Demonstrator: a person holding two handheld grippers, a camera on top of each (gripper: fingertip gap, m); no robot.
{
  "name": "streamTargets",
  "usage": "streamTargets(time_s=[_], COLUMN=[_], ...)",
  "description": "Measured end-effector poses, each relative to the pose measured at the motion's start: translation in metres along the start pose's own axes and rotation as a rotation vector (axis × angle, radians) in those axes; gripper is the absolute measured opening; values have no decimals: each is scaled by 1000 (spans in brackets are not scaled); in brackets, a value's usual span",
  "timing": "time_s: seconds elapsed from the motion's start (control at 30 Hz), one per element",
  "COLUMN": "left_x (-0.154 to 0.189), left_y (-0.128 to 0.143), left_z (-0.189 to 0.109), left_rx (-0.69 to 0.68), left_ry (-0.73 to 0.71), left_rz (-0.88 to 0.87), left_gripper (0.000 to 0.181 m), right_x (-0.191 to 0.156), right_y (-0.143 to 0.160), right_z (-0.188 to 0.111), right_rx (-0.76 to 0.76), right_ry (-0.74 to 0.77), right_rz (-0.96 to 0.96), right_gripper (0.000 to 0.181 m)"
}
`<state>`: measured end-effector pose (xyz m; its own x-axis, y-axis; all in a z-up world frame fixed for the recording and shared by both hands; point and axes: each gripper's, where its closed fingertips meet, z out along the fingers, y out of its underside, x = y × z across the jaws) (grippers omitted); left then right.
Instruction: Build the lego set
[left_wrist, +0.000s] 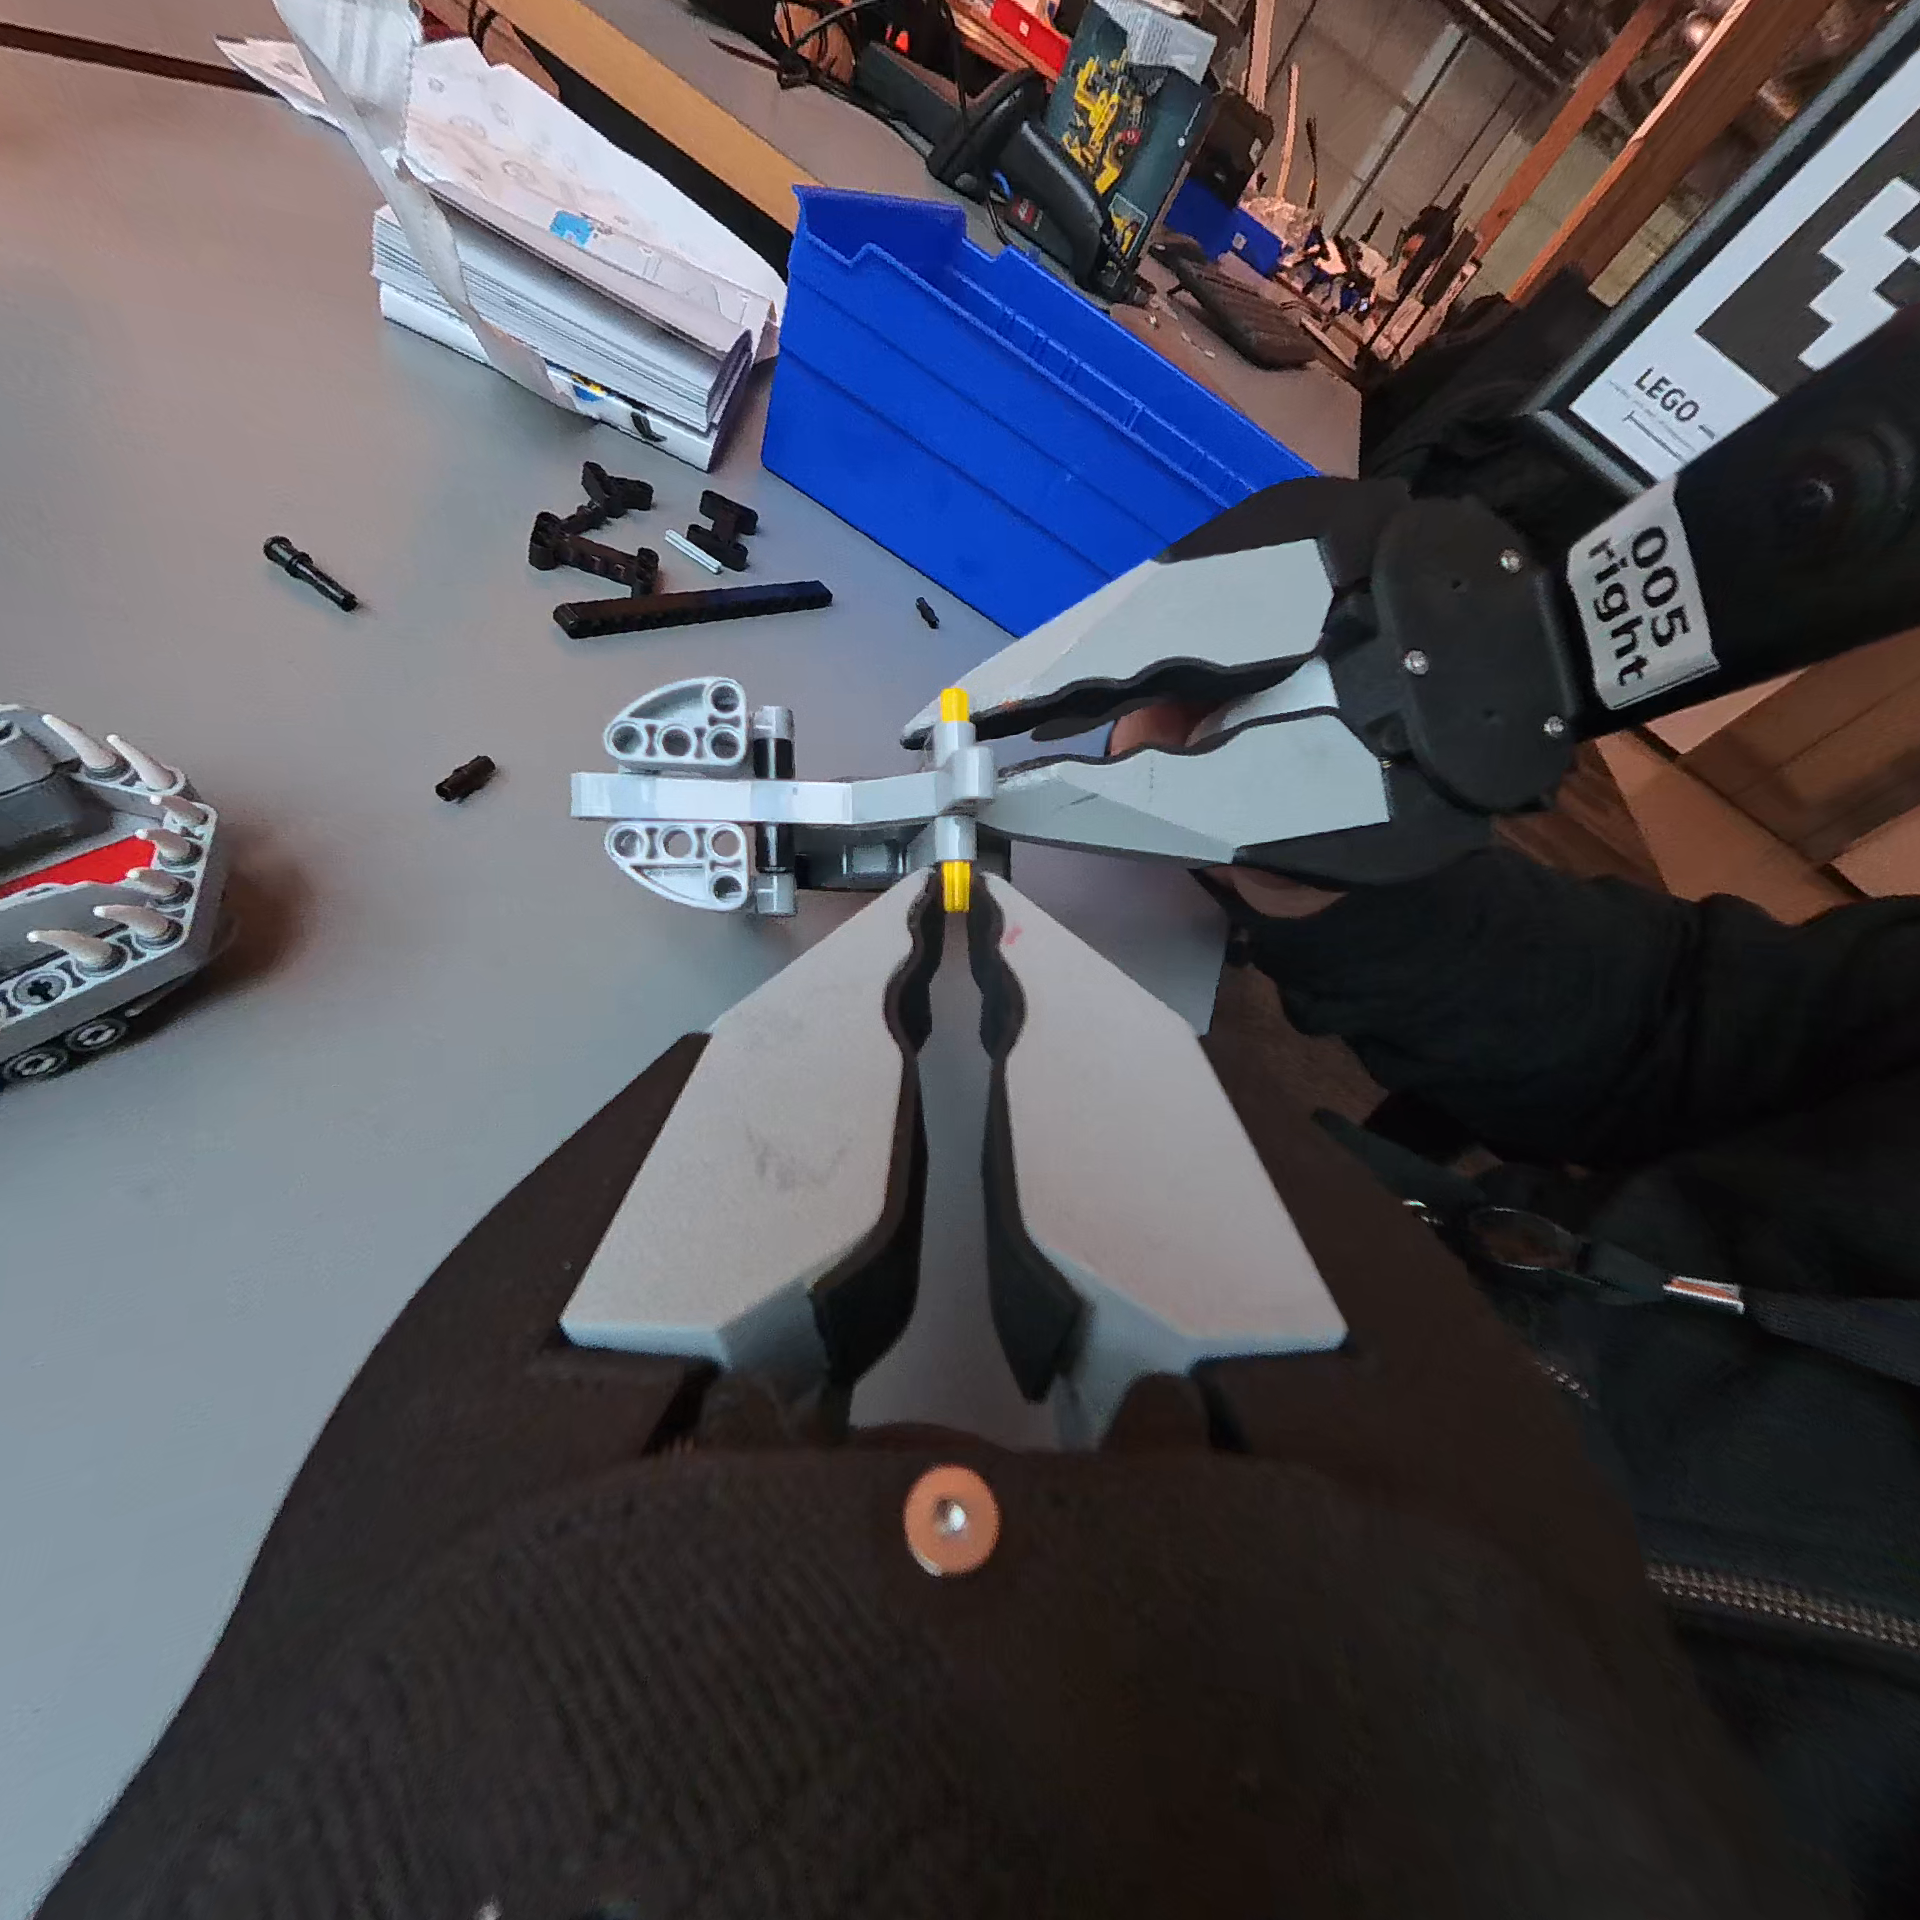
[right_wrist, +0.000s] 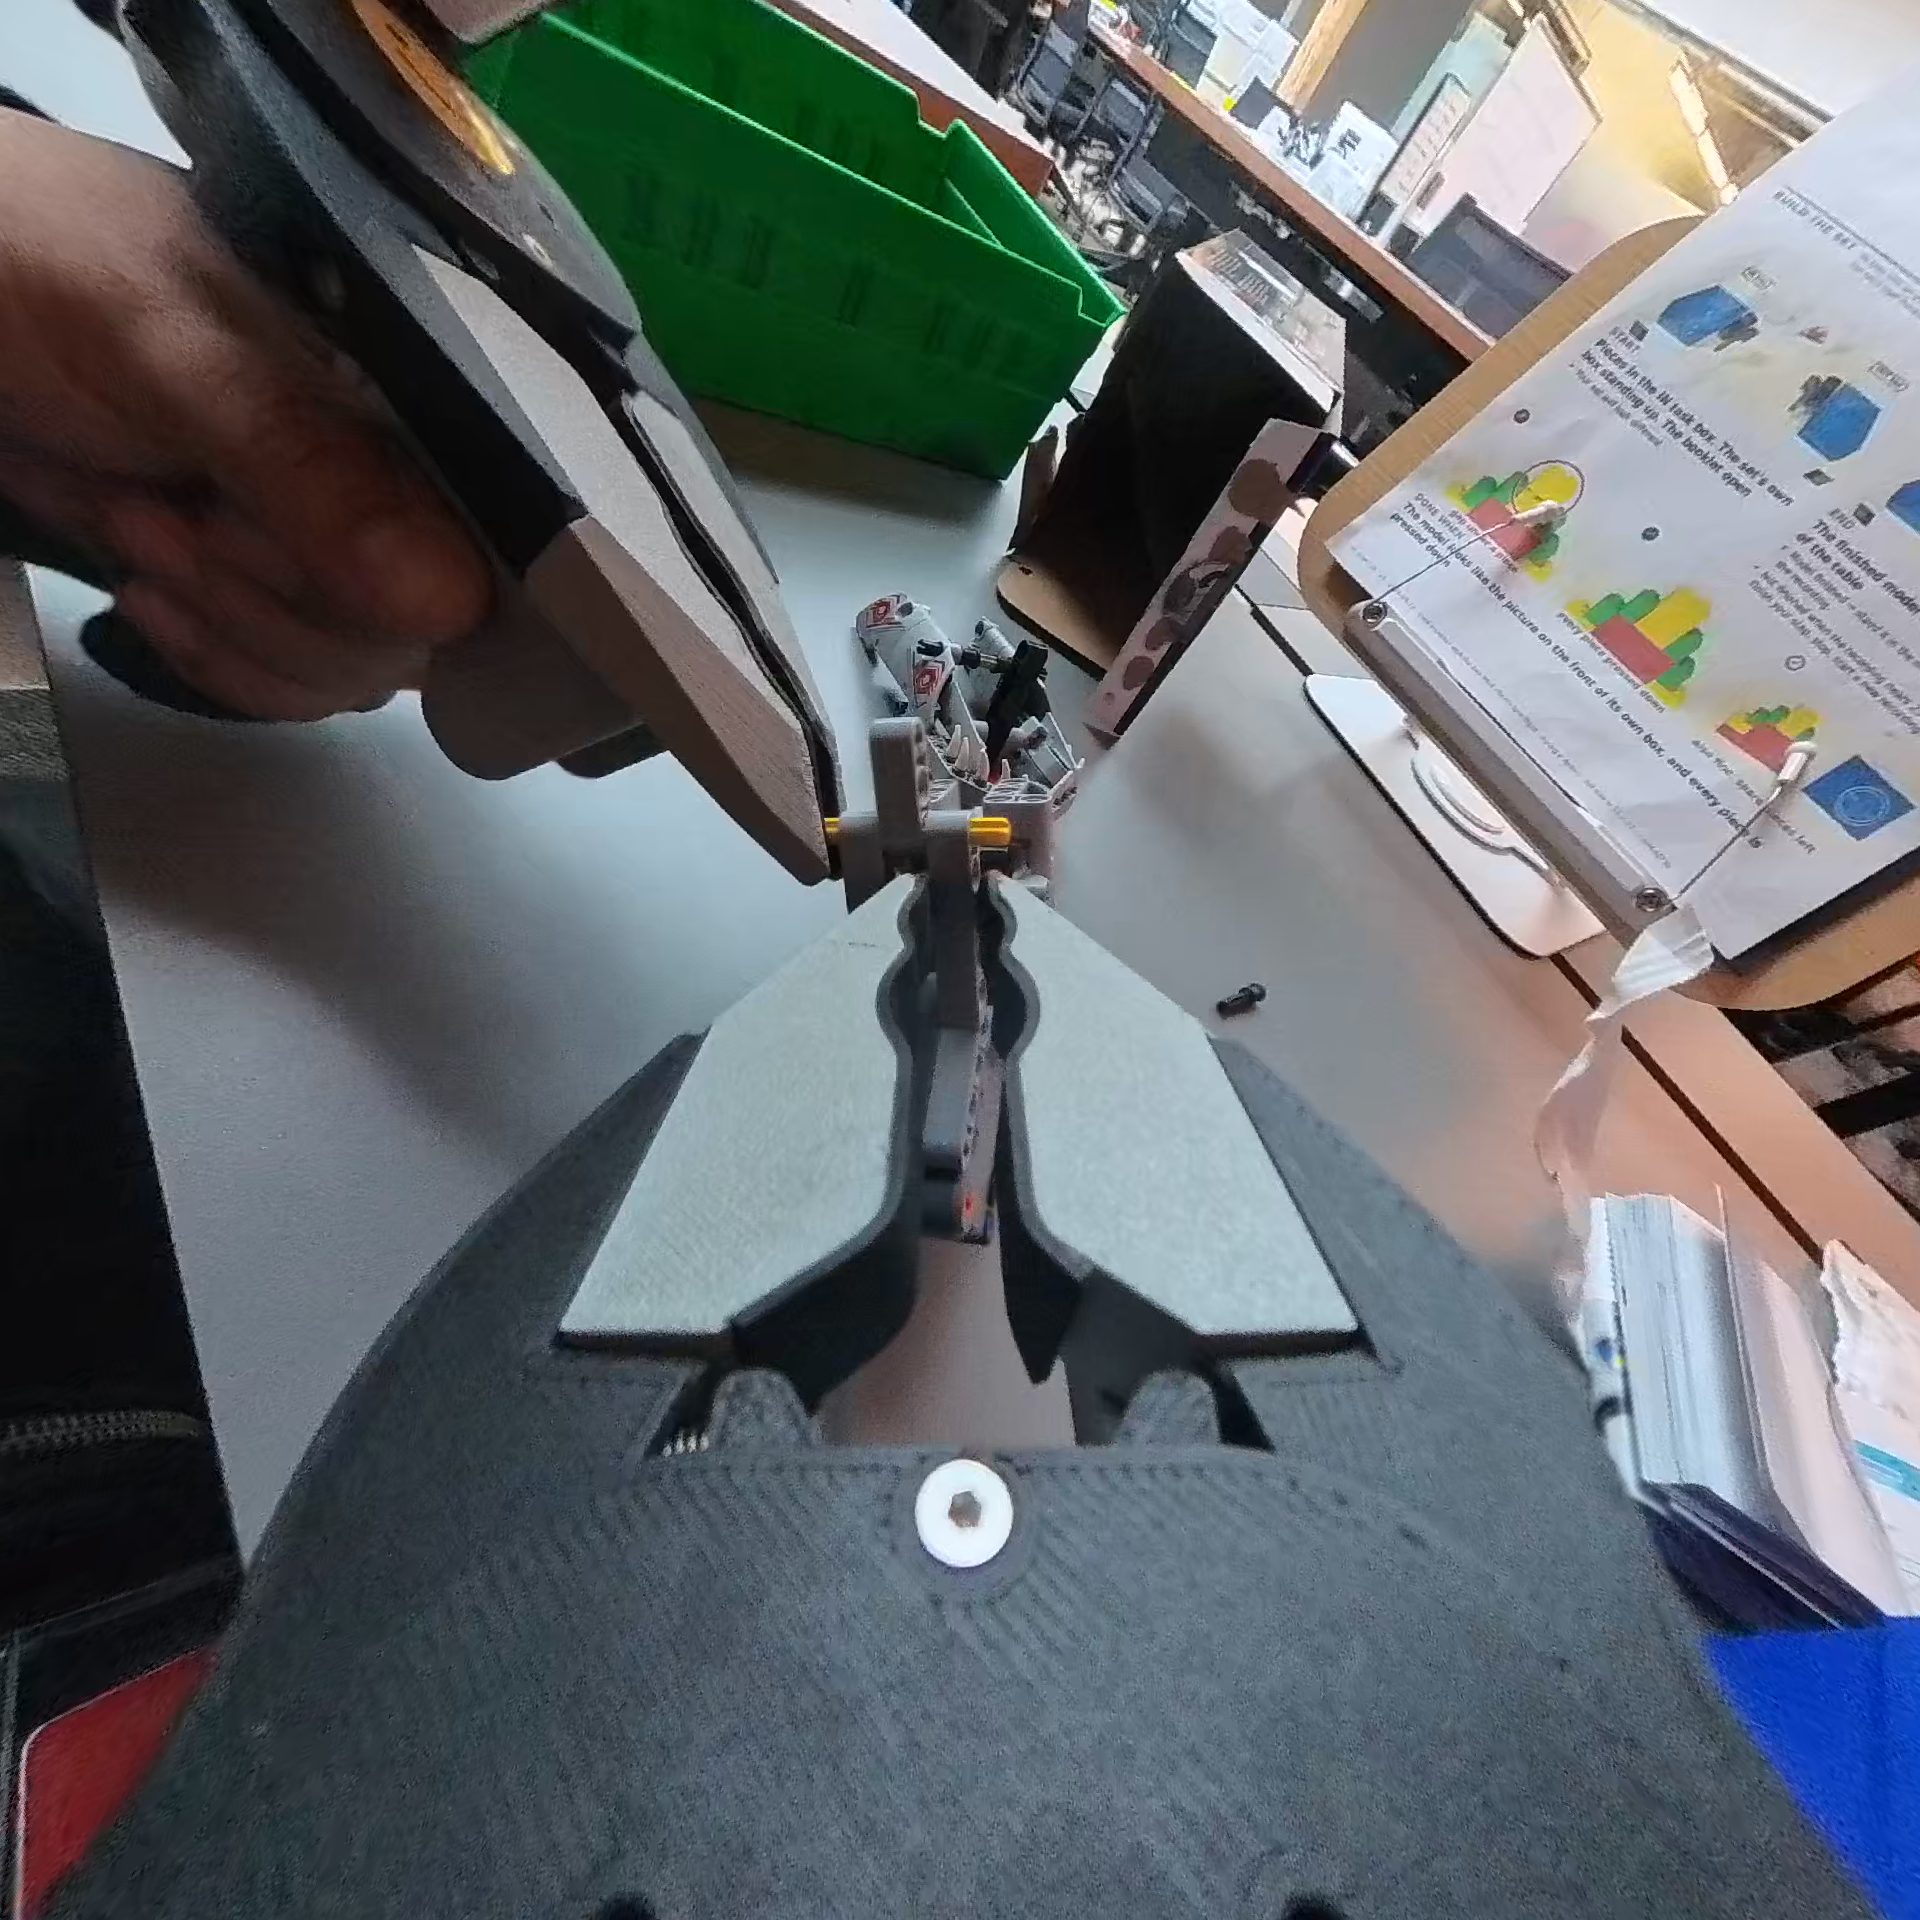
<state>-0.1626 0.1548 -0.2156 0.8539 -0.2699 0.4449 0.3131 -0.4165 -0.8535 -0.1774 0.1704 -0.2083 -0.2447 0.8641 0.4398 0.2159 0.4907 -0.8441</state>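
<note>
A grey lego sub-assembly (left_wrist: 727, 800), a light grey beam with two rounded panels, is held above the grey table (left_wrist: 312, 1195). My right gripper (left_wrist: 956, 769) comes in from the right and is shut on its beam end. In the right wrist view the beam (right_wrist: 961, 1018) sits between my right gripper's (right_wrist: 951, 883) fingers. A yellow axle (left_wrist: 954, 707) runs through a grey connector at that end. My left gripper (left_wrist: 951, 904) is shut on the axle's near tip. It also shows in the right wrist view (right_wrist: 821, 831), at the axle's (right_wrist: 987, 828) left end.
Loose black beams and pins (left_wrist: 686, 603) lie beyond the sub-assembly. A blue bin (left_wrist: 987, 416) and a booklet stack (left_wrist: 561, 281) stand behind. A part-built model with white teeth (left_wrist: 94, 883) sits at left. A green bin (right_wrist: 810, 270), a brown box (right_wrist: 1174, 436) and an instruction sheet on a stand (right_wrist: 1662, 540) show too.
</note>
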Motion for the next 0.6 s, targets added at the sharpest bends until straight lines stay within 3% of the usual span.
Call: streamTargets(time_s=[0.17,0.3,0.43,0.53,0.6], left_x=[-2,7,4,3,-4], left_y=[4,2,6,8,9], left_z=[4,3,4,4,1], left_rx=[-40,-18,-13,-46,-86], left_ry=[-108,10,74,47,-29], left_rz=[149,-31,-142,-79,9], left_gripper=[3,2,2,2,16], right_x=[-1,2,2,-3,-4], right_y=[2,-1,1,3,3], right_z=[0,-2,1,1,1], right_rx=[12,37,28,12,-4], right_ry=[12,115,117,87,105], right_rz=[-15,-146,-152,-185,-243], right_gripper=[7,10,11,5,5])
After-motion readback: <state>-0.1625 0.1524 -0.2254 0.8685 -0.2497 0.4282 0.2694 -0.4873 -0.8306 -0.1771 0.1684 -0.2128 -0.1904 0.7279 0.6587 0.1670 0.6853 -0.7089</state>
